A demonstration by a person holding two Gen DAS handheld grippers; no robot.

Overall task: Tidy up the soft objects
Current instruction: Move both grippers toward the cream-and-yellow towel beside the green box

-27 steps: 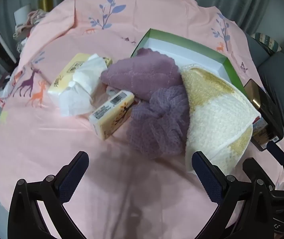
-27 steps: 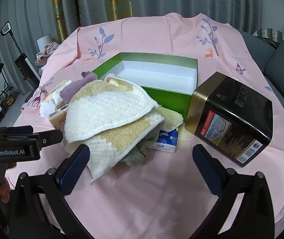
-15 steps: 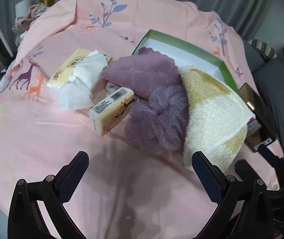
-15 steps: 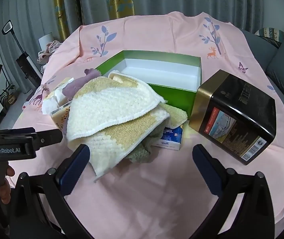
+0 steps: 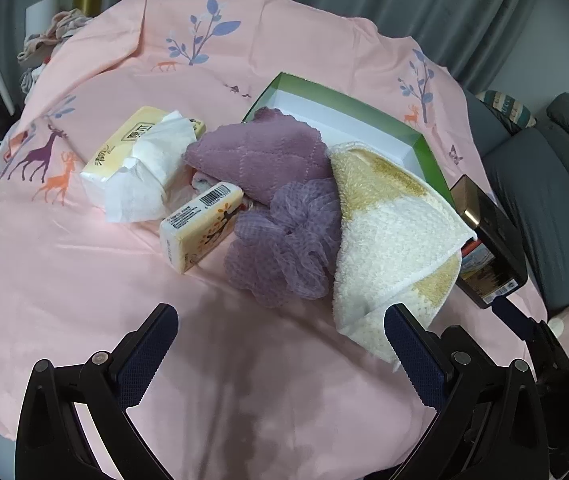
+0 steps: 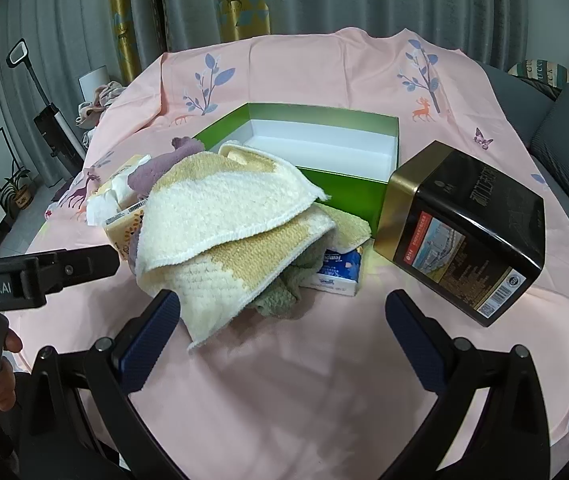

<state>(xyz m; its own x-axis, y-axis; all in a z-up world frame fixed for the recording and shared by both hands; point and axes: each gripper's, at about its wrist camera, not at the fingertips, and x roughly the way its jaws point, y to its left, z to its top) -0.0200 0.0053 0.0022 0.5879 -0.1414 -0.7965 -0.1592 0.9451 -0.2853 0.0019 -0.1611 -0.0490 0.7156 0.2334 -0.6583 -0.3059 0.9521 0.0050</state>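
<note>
The cream and yellow towel (image 6: pixel 220 216) is taken as the landmark: it lies folded on the pink sheet (image 6: pixel 324 380) covering the counter, leaning against the near wall of the open green box (image 6: pixel 344 188). Under its near edge a green cloth (image 6: pixel 280 296) and a small blue-and-white tissue pack (image 6: pixel 340 272) are seen. To the right of the towel a black and gold tin (image 6: pixel 468 232) lies tilted. In the left wrist view, a purple mesh bath pouf (image 5: pixel 288 240) touches the towel's left side, a purple quilted cloth (image 5: pixel 260 156) lies behind the pouf, and a yellow tissue pack (image 5: pixel 200 232) and an opened tissue packet (image 5: pixel 140 156) lie further left.

The right tongs (image 6: pixel 284 340) are spread fully wide just in front of the towel; the towel's near corner is close beside the left finger, and nothing is gripped. The left tongs (image 5: pixel 280 344) are likewise spread fully wide, empty, just short of the pouf, with the towel's lower corner next to the right finger.
</note>
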